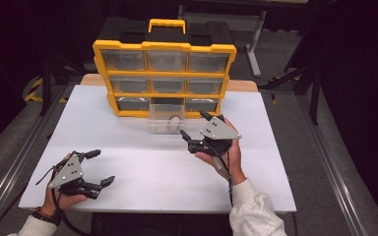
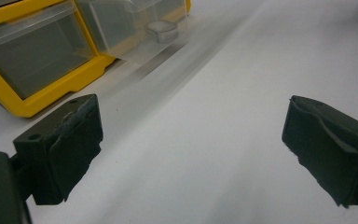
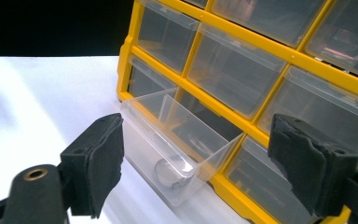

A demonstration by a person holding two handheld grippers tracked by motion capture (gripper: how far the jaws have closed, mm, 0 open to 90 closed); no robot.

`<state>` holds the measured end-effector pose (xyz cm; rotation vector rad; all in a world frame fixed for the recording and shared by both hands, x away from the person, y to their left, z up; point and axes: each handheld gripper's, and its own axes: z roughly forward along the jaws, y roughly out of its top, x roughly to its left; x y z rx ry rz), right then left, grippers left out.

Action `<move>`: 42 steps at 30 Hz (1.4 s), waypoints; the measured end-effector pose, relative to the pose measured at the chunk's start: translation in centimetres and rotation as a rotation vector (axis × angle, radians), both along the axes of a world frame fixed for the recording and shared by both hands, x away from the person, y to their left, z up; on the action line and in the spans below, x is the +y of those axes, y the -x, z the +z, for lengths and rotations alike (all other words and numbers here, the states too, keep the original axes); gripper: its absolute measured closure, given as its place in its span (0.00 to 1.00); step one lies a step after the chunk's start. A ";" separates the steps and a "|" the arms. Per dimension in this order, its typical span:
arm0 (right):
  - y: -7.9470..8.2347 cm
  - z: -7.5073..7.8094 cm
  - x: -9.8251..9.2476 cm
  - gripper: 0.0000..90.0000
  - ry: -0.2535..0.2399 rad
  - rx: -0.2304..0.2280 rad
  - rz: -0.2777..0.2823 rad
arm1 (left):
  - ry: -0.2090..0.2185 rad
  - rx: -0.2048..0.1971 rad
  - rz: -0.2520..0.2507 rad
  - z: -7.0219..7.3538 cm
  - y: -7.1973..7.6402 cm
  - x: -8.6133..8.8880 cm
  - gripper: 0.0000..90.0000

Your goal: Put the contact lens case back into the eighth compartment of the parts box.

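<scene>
a white table (image 1: 142, 162) with a smooth matte top carries everything, its far edge butting a strip of pale wood. at the far middle stands a yellow organiser (image 1: 165, 78), a stiff plastic frame with a black top and a yellow carry handle, holding three rows of three clear drawers. the bottom middle drawer (image 1: 166, 117) is pulled out toward the near side, resting partly on the tabletop. it is thin, glossy, see-through plastic with straight walls and an open top; in the right gripper view its front wall and rim show plainly (image 3: 177, 140).

inside that drawer, near its front, lies a small round object (image 3: 171, 171), pale and disc-like, perhaps metal or glass; too blurred to say which. it looks light, hard and likely slippery, so a pinch across its edges from above, inside the walls, seems the safest hold. the drawer itself should slide easily and flex if squeezed hard; its front lip is the natural place to push or pull.

the right gripper (image 1: 197, 127) hovers just near of the open drawer, jaws spread wide with nothing between them. the left gripper (image 1: 98, 167) sits at the near left, well apart from the organiser, jaws likewise wide and empty. both have black rubbery, slightly worn pads (image 2: 74, 144).
</scene>
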<state>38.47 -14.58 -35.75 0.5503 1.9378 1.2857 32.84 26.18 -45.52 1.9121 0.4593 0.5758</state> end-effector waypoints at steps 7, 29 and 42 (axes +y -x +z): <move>0.8 -0.3 -0.6 0.21 0.017 0.000 0.002 | 0.001 0.000 0.000 0.0 0.1 0.0 0.07; 2.8 -1.9 -3.4 0.17 0.046 0.010 0.017 | 0.000 -0.002 0.004 0.1 0.1 -0.1 0.07; 4.5 -4.6 -5.9 0.17 0.079 0.012 0.015 | -0.006 0.000 0.011 0.0 -0.2 -0.1 0.07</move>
